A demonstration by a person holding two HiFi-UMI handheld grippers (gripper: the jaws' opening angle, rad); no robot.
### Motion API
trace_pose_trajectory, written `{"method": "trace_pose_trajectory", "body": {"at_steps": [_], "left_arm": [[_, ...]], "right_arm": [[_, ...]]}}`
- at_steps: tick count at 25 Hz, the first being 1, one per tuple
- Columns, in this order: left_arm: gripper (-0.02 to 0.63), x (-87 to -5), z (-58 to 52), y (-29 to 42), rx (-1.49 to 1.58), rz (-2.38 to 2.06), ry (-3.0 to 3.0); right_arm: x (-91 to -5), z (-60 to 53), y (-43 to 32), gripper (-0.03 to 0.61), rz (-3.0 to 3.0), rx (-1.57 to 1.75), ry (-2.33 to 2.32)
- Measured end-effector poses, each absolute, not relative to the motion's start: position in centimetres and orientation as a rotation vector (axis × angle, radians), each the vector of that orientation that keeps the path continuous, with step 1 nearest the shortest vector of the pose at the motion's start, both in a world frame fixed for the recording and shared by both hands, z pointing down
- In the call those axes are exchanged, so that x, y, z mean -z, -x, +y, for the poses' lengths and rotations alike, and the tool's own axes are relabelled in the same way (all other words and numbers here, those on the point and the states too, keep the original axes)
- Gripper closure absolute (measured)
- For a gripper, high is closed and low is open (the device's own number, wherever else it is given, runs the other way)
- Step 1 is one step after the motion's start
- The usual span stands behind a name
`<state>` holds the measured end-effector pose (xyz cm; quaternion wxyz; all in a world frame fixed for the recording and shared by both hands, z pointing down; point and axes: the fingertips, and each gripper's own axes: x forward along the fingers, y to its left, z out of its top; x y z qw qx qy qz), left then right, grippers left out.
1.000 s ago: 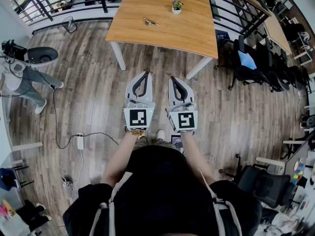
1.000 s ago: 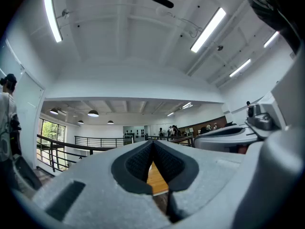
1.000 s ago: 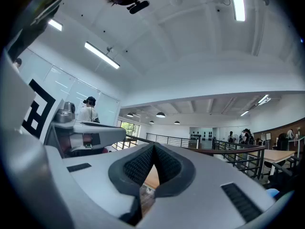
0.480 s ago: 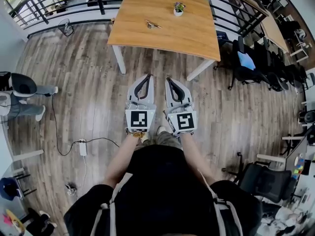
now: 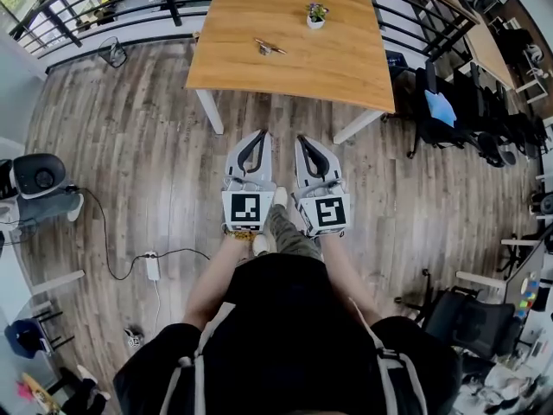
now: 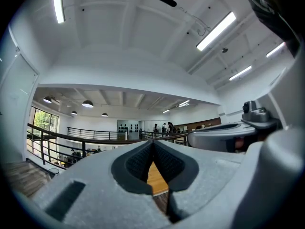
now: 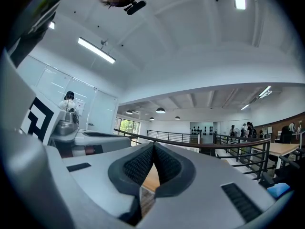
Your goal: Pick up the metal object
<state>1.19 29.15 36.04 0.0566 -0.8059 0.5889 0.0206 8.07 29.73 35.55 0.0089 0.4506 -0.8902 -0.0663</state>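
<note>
A small metal object (image 5: 269, 47) lies on the wooden table (image 5: 346, 59) far ahead in the head view, left of a small potted plant (image 5: 316, 15). My left gripper (image 5: 257, 136) and right gripper (image 5: 302, 141) are held side by side over the floor, well short of the table. Both have their tips touching, shut on nothing. In the left gripper view the left gripper (image 6: 152, 142) points level at the table top (image 6: 156, 179). The right gripper (image 7: 153, 145) points the same way in the right gripper view. The metal object does not show in either gripper view.
Black railings (image 5: 104, 7) run behind and right of the table. Office chairs (image 5: 458, 111) stand at the right, another chair (image 5: 39, 175) at the left. A cable with a power strip (image 5: 152, 266) lies on the wood floor at lower left. The person's foot (image 5: 278, 199) shows between the grippers.
The view has advanced toward the table, which now sits slightly nearer. The person at the far left has dropped out of view. Both grippers stay shut and side by side.
</note>
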Motion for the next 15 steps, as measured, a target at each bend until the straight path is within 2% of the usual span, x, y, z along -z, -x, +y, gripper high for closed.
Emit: {"method": "trace_pose_trajectory", "body": {"at_steps": [15], "left_arm": [[0.603,-38.7,10.8,-2.7,0.041,1.838,2.464]], "right_arm": [[-36.9,9.6,-9.3,0.578,-2.812,0.121,-1.390]]}}
